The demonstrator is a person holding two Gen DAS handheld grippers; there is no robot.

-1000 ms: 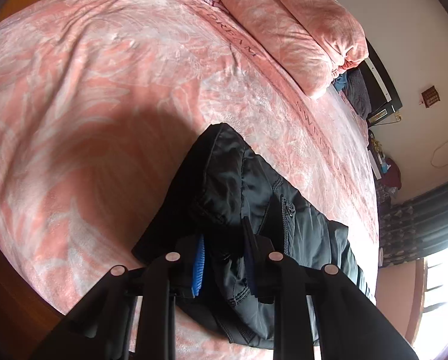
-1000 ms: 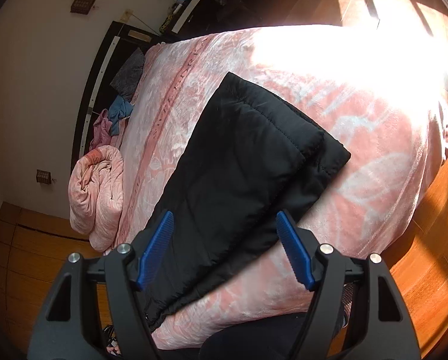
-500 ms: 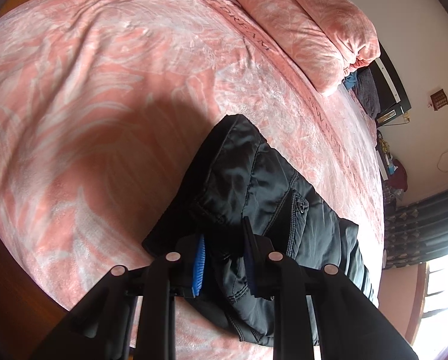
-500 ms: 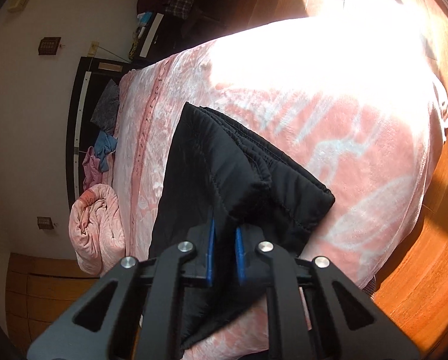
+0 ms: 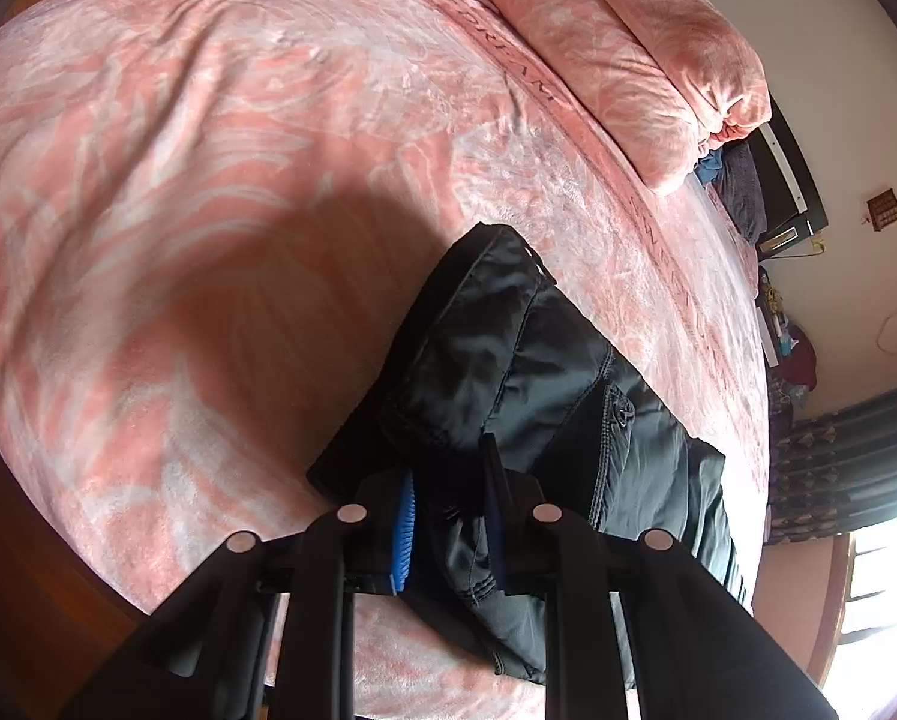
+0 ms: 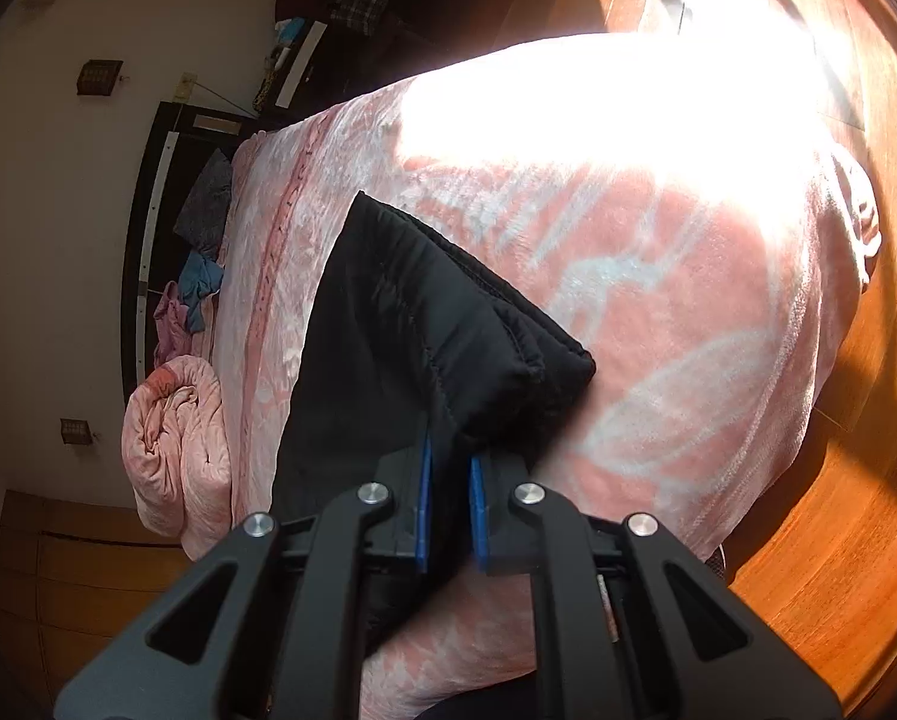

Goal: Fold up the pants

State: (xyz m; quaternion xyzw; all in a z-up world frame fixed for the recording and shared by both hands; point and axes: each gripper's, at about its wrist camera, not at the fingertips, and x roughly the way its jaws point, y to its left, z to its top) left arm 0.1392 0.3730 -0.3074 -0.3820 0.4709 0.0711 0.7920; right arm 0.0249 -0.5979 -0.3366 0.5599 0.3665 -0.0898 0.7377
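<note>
Black padded pants [image 5: 526, 372] lie on a pink patterned bed [image 5: 208, 150]. In the left wrist view my left gripper [image 5: 448, 516] is shut on the waistband end, which bunches up between the blue pads. In the right wrist view my right gripper [image 6: 448, 498] is shut on the leg-cuff end of the pants [image 6: 400, 312] and lifts it off the bed [image 6: 658, 300], so the cloth folds over itself. The stretch of pants between the two grippers is partly hidden.
A rolled pink quilt [image 5: 628, 42] lies along the far side of the bed, also in the right wrist view [image 6: 178, 456]. Loose clothes [image 6: 196, 276] sit by the black headboard [image 6: 148, 228]. Wooden floor [image 6: 838, 510] surrounds the bed; strong sunlight washes out its far part.
My right gripper went from open above the pants to shut on the leg end and has lifted it. My left gripper has kept its hold on the waistband and moved slightly.
</note>
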